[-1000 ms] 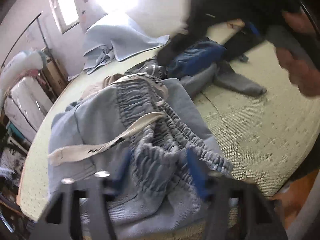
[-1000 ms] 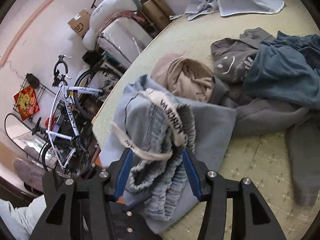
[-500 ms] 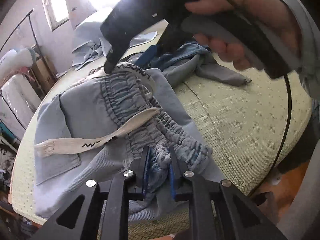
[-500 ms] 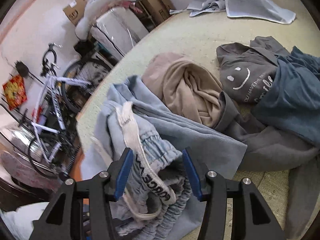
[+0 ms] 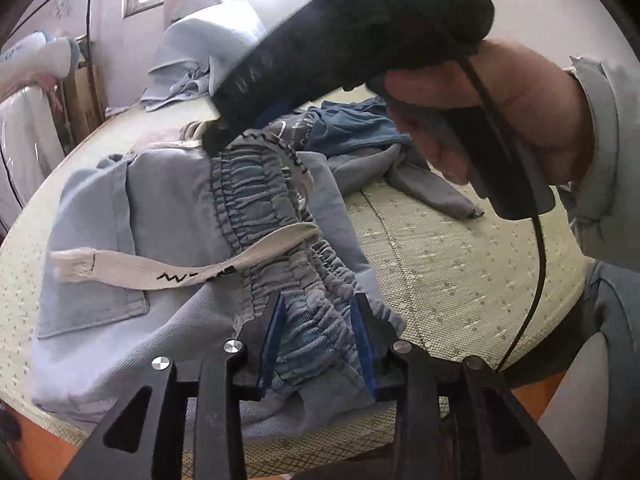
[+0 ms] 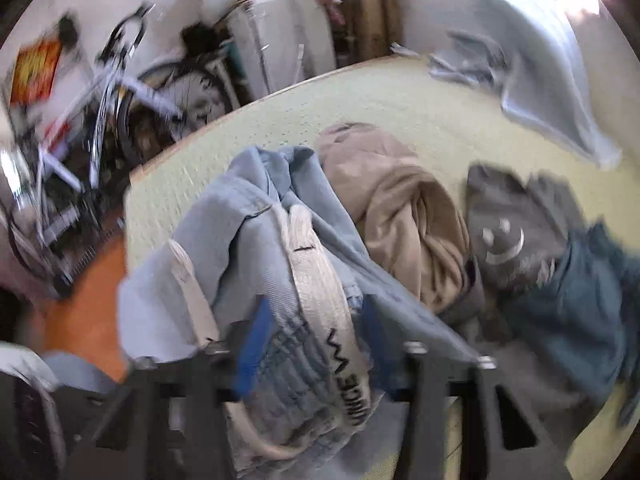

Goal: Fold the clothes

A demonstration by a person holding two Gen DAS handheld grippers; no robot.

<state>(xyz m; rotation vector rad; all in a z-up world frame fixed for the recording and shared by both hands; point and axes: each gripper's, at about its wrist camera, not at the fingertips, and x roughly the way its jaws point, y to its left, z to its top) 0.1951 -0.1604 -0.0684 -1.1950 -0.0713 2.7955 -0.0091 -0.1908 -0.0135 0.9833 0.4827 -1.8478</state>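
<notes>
- The light blue shorts (image 5: 168, 216) lie bunched on the woven bed mat (image 5: 460, 280), being gathered by the waistband for a fold.
- Right gripper (image 6: 310, 344), jaws just closing, pinches the far waistband; blur hides pad contact.
- Left gripper (image 5: 318, 336), jaws just widening, straddles the near waistband; grip unclear.
- Next: lift and spread the waistband.

Colours and patterns noted from my two claws

The trousers (image 5: 172, 200) are pale blue denim, their gathered waistband (image 5: 256, 196) a deeper washed blue; the drawstring (image 5: 160, 272) is cream with black lettering. My left claw (image 5: 318, 334) is black with blue pads (image 5: 272, 336). The mat (image 5: 460, 280) is pale yellow-green, dotted with small motifs. Beside the trousers: a tan garment (image 6: 400, 208), a dark grey top (image 6: 516, 216) bearing a white smiley, and a teal garment (image 6: 580, 312).
</notes>
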